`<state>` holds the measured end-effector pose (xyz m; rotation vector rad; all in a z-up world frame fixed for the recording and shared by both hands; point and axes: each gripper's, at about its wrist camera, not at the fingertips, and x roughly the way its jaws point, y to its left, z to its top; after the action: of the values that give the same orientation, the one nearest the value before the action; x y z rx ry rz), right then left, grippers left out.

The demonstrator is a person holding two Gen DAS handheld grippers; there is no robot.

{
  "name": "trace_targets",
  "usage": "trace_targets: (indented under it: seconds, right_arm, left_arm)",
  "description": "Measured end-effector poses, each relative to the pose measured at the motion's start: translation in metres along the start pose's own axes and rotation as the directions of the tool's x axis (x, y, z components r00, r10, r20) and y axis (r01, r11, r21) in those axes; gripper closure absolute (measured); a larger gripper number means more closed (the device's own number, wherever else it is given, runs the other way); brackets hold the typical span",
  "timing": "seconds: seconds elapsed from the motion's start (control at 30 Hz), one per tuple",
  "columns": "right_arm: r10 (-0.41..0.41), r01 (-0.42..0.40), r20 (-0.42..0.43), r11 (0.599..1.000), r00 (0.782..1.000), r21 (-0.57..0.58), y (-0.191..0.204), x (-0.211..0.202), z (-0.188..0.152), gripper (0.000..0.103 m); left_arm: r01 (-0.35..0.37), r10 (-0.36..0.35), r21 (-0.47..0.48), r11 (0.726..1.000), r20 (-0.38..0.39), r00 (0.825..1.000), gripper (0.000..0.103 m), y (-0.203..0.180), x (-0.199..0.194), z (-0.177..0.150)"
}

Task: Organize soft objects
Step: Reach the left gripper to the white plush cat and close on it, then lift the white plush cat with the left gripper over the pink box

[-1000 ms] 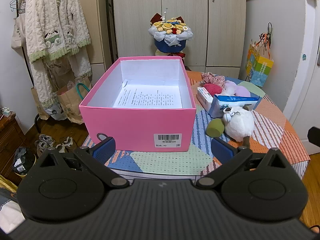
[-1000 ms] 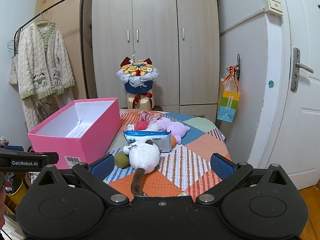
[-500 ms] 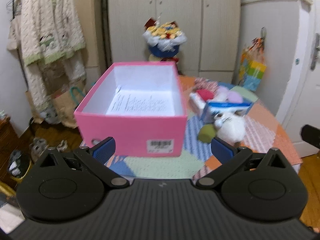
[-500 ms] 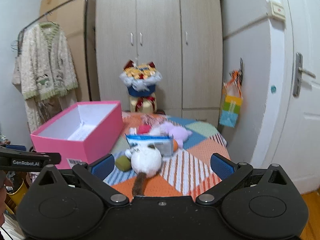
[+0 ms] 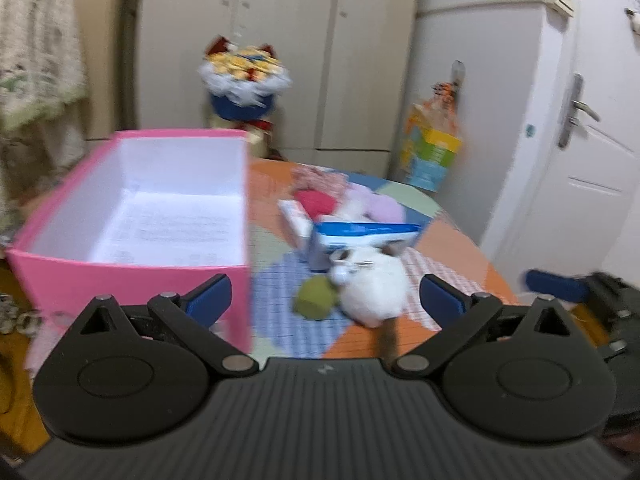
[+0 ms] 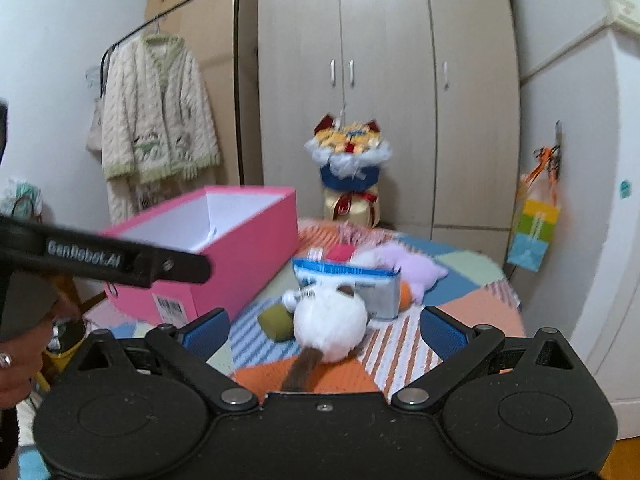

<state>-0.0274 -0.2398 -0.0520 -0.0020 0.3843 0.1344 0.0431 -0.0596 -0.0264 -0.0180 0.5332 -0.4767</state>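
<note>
An open pink box [image 5: 132, 272] with a printed sheet inside stands on the left of the patchwork table [image 5: 452, 236]; it also shows in the right wrist view [image 6: 240, 264]. A white plush cat [image 5: 372, 292] lies right of it beside a green ball [image 5: 314, 300]. Behind them are a blue tissue pack [image 5: 360, 236], a red soft item [image 5: 316, 202] and a lilac plush [image 5: 380, 208]. My left gripper [image 5: 324, 300] is open and empty, short of the plush. My right gripper [image 6: 324, 332] is open and empty, facing the white plush cat [image 6: 330, 320].
A flower bouquet [image 6: 348, 160] stands behind the table before the wardrobe [image 6: 384, 80]. A cardigan [image 6: 156, 112] hangs on a rack at left. A coloured paper bag [image 6: 536, 232] hangs at right by the door [image 5: 580, 160].
Both grippers have swung. The left view has turned right, from the box towards the plush toys. The right gripper has moved closer to the table; the left gripper now crosses its view.
</note>
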Motion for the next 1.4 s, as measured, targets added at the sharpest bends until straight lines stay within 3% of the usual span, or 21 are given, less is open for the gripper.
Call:
trace_targets:
  seconds: [0.17, 0.3, 0.47, 0.63, 0.7, 0.83, 0.9, 1.0, 1.17, 1.4]
  right_arm:
    - [0.072, -0.072, -0.036, 0.997, 0.997, -0.002, -0.009, 0.032, -0.007, 0.007]
    - [0.103, -0.103, -0.064, 0.995, 0.993, 0.01, -0.016, 0.061, -0.008, 0.009]
    - [0.122, -0.117, -0.126, 0.992, 0.984, 0.049, -0.027, 0.096, -0.01, 0.014]
    - [0.181, -0.169, -0.138, 0.981, 0.974, 0.09, -0.035, 0.111, -0.012, 0.016]
    - [0.192, -0.181, -0.143, 0.98, 0.971, 0.087, -0.035, 0.116, -0.014, 0.017]
    - [0.202, -0.187, -0.169, 0.977, 0.965, 0.1, -0.037, 0.126, -0.018, 0.019]
    - [0.213, -0.193, -0.183, 0.974, 0.96, 0.12, -0.04, 0.131, -0.02, 0.021]
    - [0.244, -0.217, -0.186, 0.964, 0.952, 0.153, -0.044, 0.137, -0.023, 0.033]
    - [0.232, -0.206, -0.16, 0.964, 0.959, 0.166, -0.043, 0.132, -0.025, 0.041]
    - [0.169, -0.149, -0.16, 0.98, 0.973, 0.134, -0.036, 0.117, -0.023, 0.042]
  left_arm:
    - [0.055, -0.053, 0.054, 0.997, -0.031, 0.998, 0.01, -0.016, 0.039, 0.001]
    - [0.121, -0.118, 0.037, 0.992, -0.087, 0.989, 0.016, -0.017, 0.071, 0.006]
    - [0.127, -0.114, 0.107, 0.986, -0.12, 0.986, 0.023, -0.027, 0.091, 0.015]
    - [0.122, -0.102, 0.12, 0.985, -0.164, 0.981, 0.026, -0.029, 0.102, 0.019]
    - [0.129, -0.107, 0.113, 0.985, -0.182, 0.978, 0.032, -0.029, 0.107, 0.018]
    - [0.076, -0.052, 0.127, 0.989, -0.185, 0.981, 0.041, -0.03, 0.119, 0.015]
    - [0.085, -0.062, 0.109, 0.99, -0.199, 0.978, 0.041, -0.029, 0.124, 0.013]
    - [0.093, -0.072, 0.099, 0.991, -0.199, 0.977, 0.041, -0.029, 0.126, 0.012]
    - [0.113, -0.093, 0.102, 0.988, -0.18, 0.979, 0.041, -0.029, 0.125, 0.008]
    - [0.162, -0.146, 0.078, 0.984, -0.181, 0.973, 0.041, -0.031, 0.12, 0.009]
